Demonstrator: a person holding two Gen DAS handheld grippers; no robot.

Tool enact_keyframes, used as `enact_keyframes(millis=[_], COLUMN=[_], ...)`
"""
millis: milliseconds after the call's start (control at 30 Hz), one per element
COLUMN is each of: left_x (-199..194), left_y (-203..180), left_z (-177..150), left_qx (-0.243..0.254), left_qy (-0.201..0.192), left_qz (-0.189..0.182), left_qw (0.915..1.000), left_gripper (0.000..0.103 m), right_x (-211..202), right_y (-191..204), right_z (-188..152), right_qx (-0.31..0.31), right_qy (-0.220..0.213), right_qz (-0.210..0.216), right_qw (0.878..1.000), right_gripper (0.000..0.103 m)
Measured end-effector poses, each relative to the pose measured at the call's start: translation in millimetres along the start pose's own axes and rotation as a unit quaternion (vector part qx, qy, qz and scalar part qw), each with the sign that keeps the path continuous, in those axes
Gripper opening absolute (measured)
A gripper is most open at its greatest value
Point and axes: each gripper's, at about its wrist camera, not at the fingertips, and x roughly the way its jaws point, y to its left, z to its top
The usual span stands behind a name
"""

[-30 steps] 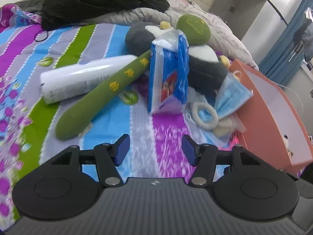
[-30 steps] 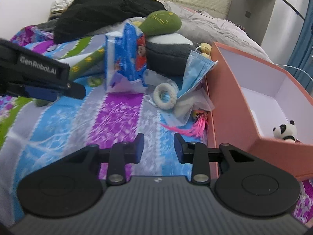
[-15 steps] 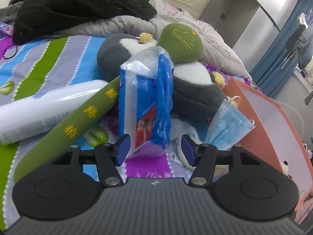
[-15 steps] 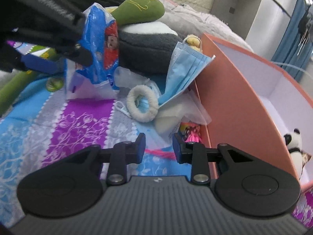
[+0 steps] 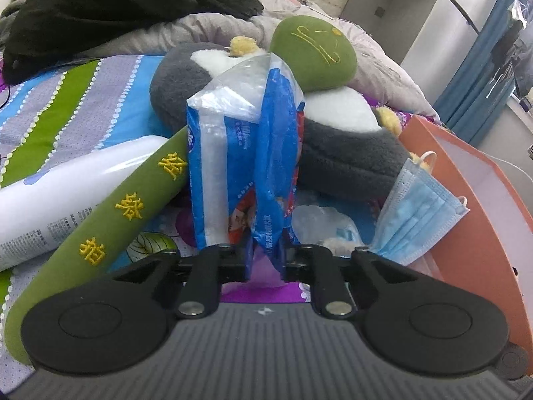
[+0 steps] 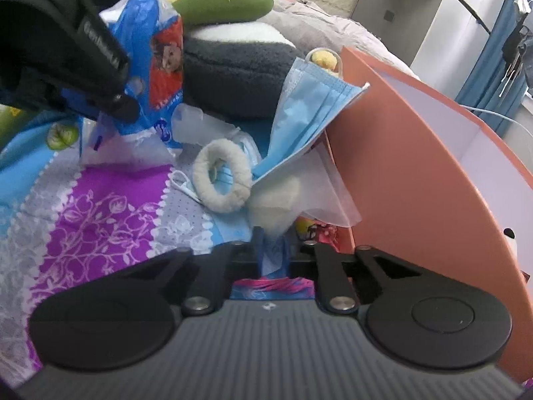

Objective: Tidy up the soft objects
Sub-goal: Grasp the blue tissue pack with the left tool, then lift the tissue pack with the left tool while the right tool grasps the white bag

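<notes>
Orange box sits open at the bed's right edge, likely the drop-off for the soft stuff. Grey plush lies behind the pile, propping up the blue tissue pack. Left gripper is closing narrow, pinching the pack's lower edge, probably for lifting. Right gripper is closing on a blue scrap below the face mask; which item, can't tell.
</notes>
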Motion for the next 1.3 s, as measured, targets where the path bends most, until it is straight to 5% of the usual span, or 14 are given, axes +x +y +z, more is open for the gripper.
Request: enact_keyframes(millis=[600,1167,1300], left_x=[-99,-167,-172], left_y=[-6,-7,-8], left_z=[-49,-118,-131], left_qx=[0.013,-0.018,-0.026], left_qy=[0.008,0.087,0.096], left_qz=[0.008,-0.001,0.005], left_qw=[0.9998,0.996,0.995], left_gripper=[0.01,0.01,0.01], right_x=[-79,-132,-124], right_y=[-13,-34,-40], right_z=[-9,-34,-49], right_qx=[0.015,0.092,0.125], right_qy=[-0.035,0.011,0.052], right_qz=[0.052,0.164,0.19], right_qw=[0.998,0.982,0.972], right_gripper=[0.007,0.007,0.007])
